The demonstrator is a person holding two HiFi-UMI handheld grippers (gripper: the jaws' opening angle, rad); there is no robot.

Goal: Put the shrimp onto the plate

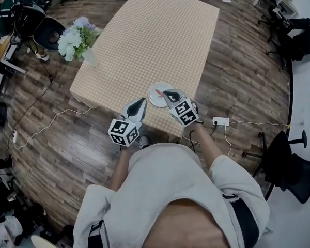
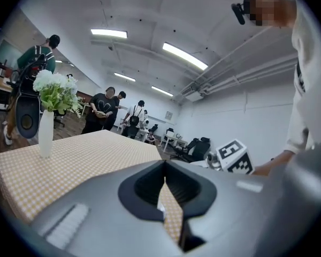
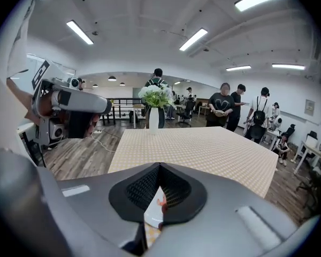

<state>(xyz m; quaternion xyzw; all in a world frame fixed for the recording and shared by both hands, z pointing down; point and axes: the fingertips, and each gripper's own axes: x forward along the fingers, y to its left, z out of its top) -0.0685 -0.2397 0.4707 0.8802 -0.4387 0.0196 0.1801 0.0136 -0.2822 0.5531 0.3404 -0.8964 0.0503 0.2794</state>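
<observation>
A small white plate point(image 1: 156, 98) sits near the front edge of the checkered table point(image 1: 155, 35). On it lies the orange-red shrimp point(image 1: 158, 93). My right gripper point(image 1: 167, 93) hovers over the plate's right rim, jaws shut and empty. In the right gripper view, the gap behind the closed tips of that gripper point(image 3: 159, 167) shows the plate point(image 3: 151, 214) and the shrimp point(image 3: 161, 204) below. My left gripper point(image 1: 142, 102) is held just left of the plate, also shut with nothing in it. The left gripper view shows that gripper point(image 2: 165, 165) closed over the tablecloth.
A white vase of flowers point(image 1: 78, 39) stands at the table's left edge. A white power strip point(image 1: 220, 121) with cables lies on the wooden floor to the right. Office chairs point(image 1: 289, 164) and several people stand around the room.
</observation>
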